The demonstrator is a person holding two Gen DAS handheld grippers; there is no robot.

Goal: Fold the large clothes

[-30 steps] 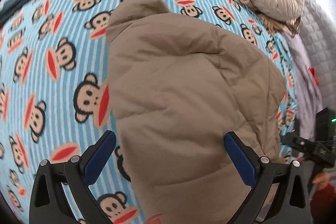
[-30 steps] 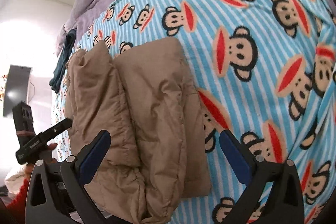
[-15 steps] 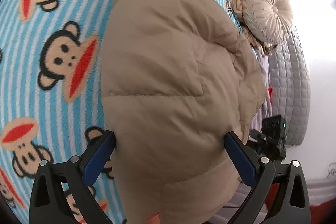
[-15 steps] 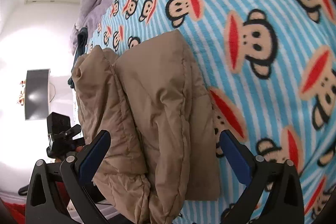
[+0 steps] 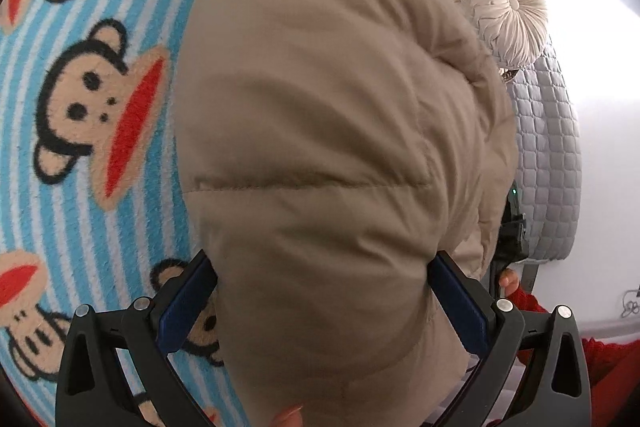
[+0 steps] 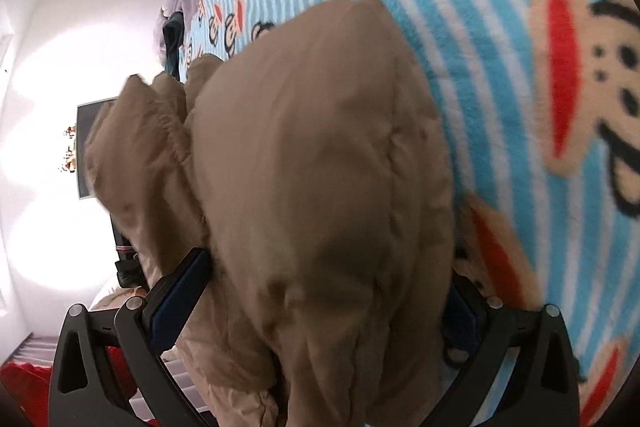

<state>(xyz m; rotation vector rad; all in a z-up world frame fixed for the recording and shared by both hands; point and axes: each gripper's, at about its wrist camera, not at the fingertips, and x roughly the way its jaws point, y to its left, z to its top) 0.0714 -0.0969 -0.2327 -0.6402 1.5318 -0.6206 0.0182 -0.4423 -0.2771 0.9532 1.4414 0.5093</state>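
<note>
The puffy tan jacket [image 5: 320, 131] lies partly folded on the monkey-print blanket [image 5: 80, 147] of the bed, near its edge. The left claw [image 5: 320, 303] is spread wide, with the jacket's bulk bulging between its blue pads [image 5: 182, 303]. The right claw [image 6: 320, 291] is likewise spread around the other end. It looks like the gathering step before another fold. Next, both need to pinch the padded fabric firmly.
</note>
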